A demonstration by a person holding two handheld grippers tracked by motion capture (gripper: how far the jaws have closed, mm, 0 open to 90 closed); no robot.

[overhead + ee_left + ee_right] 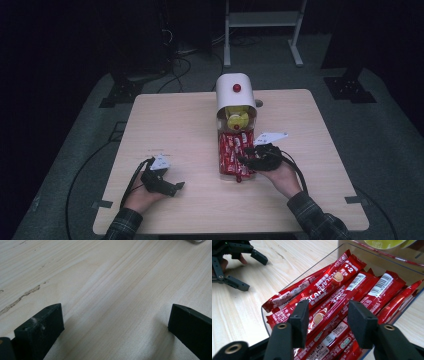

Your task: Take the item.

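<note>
Jaws astride red coffee sticks [329, 305]

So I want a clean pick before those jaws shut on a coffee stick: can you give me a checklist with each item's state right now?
1. Right gripper over the red coffee sticks: ok.
2. A single stick between its jaws: cannot tell, several lie packed side by side.
3. Pads pressing on a stick: not ok, gaps show on both sides.
4. Clear tray flat on the table: ok.
5. Left gripper away from the tray, open, nothing between its jaws: ok.
</note>
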